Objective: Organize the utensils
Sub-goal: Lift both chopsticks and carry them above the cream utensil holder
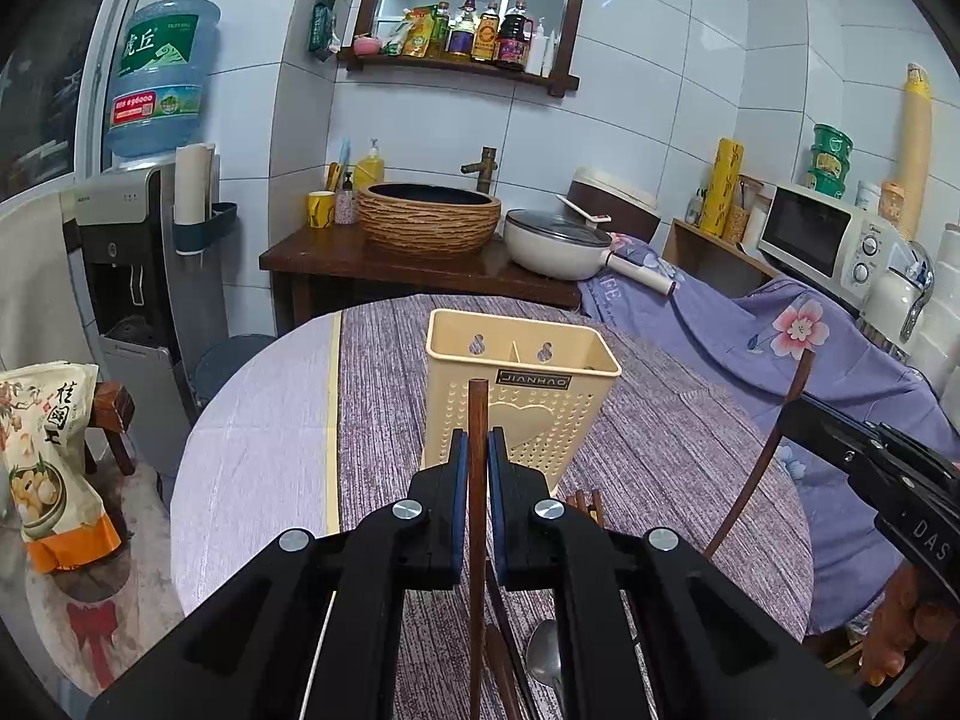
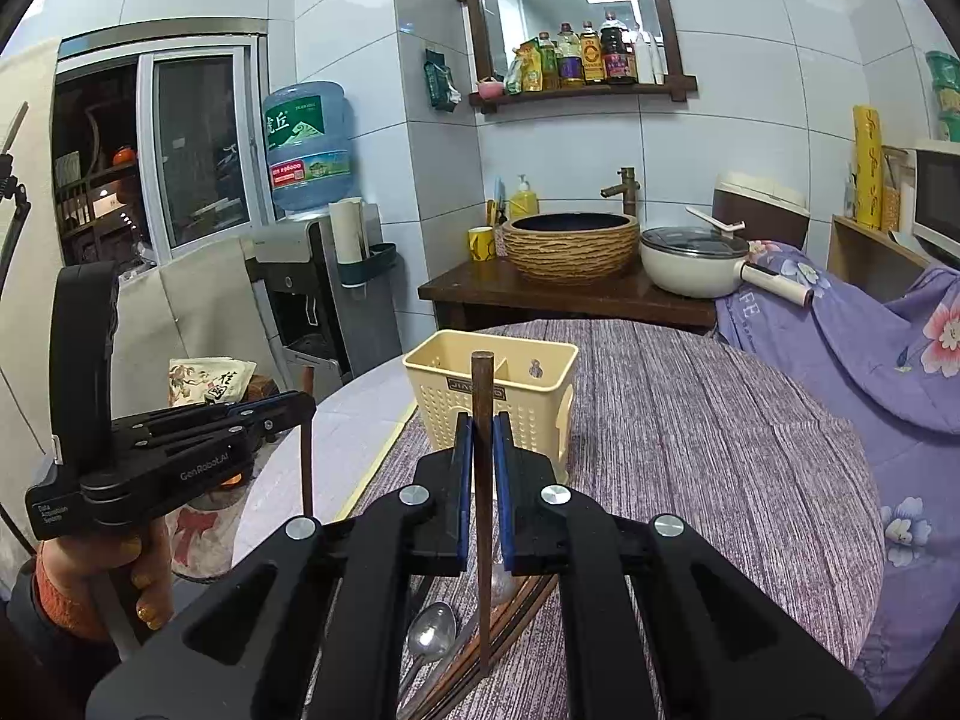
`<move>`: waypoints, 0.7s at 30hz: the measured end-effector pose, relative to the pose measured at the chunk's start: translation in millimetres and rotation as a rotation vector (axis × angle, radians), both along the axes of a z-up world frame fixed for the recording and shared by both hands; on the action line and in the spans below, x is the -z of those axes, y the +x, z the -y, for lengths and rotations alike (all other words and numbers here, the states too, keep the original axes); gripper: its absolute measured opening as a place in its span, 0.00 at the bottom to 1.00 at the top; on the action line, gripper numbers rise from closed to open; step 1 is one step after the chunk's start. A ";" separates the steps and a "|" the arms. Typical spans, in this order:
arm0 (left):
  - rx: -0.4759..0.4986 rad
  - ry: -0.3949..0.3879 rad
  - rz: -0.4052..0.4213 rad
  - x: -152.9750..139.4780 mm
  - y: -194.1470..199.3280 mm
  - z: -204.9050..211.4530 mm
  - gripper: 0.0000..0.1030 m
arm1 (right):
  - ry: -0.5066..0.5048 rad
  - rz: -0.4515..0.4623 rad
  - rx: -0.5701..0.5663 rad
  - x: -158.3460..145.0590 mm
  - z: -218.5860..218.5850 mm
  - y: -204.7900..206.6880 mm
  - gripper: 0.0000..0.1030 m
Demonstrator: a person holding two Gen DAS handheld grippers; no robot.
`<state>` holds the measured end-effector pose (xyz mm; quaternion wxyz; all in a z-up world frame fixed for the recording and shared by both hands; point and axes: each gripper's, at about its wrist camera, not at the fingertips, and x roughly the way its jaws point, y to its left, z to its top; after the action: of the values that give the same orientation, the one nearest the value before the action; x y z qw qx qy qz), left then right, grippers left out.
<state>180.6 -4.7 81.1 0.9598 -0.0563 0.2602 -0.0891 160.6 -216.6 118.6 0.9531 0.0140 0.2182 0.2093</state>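
Both grippers are carrying chopsticks toward the holder (image 1: 521, 387): the left gripper (image 1: 478, 450) is clamping one chopstick (image 1: 477, 420) upright, and the right gripper (image 2: 483, 435) is clamping another chopstick (image 2: 482, 396). The holder is standing on the table (image 1: 672, 444) just ahead of both, so next each stick probably needs lifting over the rim and lowering into a compartment. A spoon (image 2: 431, 630) and more chopsticks are lying below the grippers.

Matt perforated plastic holder (image 1: 522, 396); glossy metal spoon (image 2: 431, 630).
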 end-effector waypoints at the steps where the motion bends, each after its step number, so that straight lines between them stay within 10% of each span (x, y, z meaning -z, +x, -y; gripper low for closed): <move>1: 0.000 -0.002 0.002 -1.1 0.0 -1.1 0.07 | -0.002 0.005 -0.003 -1.4 -0.1 -0.2 0.07; 21: 0.002 -0.011 0.042 -27.0 0.3 -8.1 0.07 | 0.001 0.038 -0.037 -34.4 -7.5 5.1 0.07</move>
<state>180.8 3.4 108.2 0.9646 -0.0596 0.2394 -0.0928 165.7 -209.1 152.9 0.9531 0.0064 0.2001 0.2270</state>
